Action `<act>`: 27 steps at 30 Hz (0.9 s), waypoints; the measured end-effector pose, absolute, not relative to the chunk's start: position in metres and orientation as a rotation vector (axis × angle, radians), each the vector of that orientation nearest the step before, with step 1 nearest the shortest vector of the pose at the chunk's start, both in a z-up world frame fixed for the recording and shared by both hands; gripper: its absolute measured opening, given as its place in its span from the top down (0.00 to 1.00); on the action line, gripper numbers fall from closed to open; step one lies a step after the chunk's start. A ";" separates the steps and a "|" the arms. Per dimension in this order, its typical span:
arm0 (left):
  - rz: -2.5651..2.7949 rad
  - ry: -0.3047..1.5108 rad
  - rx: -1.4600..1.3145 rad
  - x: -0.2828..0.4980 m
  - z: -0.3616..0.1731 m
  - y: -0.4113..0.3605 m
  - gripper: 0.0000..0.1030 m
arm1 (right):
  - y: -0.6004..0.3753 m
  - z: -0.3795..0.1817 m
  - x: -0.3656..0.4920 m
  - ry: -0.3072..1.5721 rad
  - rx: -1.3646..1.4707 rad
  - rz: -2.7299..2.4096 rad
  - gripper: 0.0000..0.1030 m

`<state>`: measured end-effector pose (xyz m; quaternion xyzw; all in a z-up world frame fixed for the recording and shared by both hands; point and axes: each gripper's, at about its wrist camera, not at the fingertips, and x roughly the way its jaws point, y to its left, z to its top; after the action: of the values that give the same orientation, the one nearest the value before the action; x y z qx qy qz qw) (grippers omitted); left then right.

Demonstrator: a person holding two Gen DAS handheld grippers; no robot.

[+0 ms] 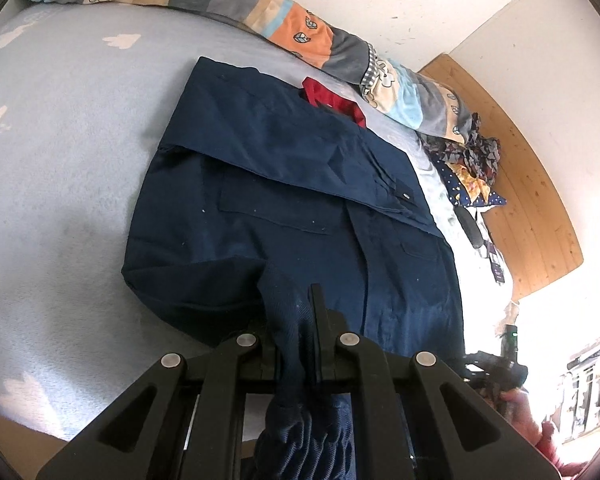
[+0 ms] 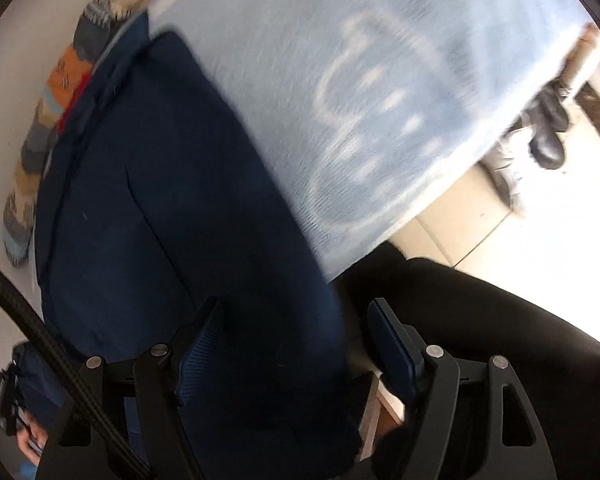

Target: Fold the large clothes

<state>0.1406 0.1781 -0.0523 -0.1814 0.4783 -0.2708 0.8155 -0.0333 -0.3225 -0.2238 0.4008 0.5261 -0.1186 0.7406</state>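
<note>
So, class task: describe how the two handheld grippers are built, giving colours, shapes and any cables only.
Both are matte black with angular linkage arms, triangular cut-outs and round silver pivot pins. The left gripper has slim black fingers. The right gripper has ribbed dark blue pads, and a black braided cable passes beside it.

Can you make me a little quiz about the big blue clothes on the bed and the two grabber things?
1. True or false: the left hand-held gripper is pinching the navy garment.
2. The right hand-held gripper is: A open, B shut.
3. What colour peeks out at the garment's far edge, by the patterned pillow?

Key: 1 true. 2 A. 3 red, the red lining.
</note>
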 end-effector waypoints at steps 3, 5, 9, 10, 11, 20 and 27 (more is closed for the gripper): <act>-0.579 1.023 -0.382 0.140 -0.053 0.178 0.90 | -0.302 -0.228 -0.023 1.161 0.917 -0.053 0.80; -0.580 1.022 -0.379 0.139 -0.052 0.178 0.91 | -0.287 -0.208 -0.022 1.125 0.842 0.019 0.92; -0.588 1.003 -0.381 0.136 -0.047 0.180 0.91 | -0.274 -0.161 -0.027 1.018 0.770 0.125 0.94; -0.592 0.998 -0.386 0.138 -0.044 0.181 0.91 | -0.277 -0.145 -0.026 0.975 0.773 0.161 0.94; -0.596 0.990 -0.388 0.138 -0.042 0.181 0.91 | -0.279 -0.135 -0.023 0.947 0.774 0.180 0.94; -0.543 0.939 -0.452 0.186 -0.014 0.199 0.91 | -0.310 -0.033 0.044 0.716 0.736 0.322 0.94; -0.465 0.937 -0.484 0.279 0.001 0.204 0.91 | -0.334 -0.010 0.156 0.680 0.762 0.289 0.94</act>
<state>0.2795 0.2043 0.0013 -0.2288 0.4430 -0.2196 0.8386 0.1557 -0.3339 -0.0097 0.3633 0.3245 0.1377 0.8624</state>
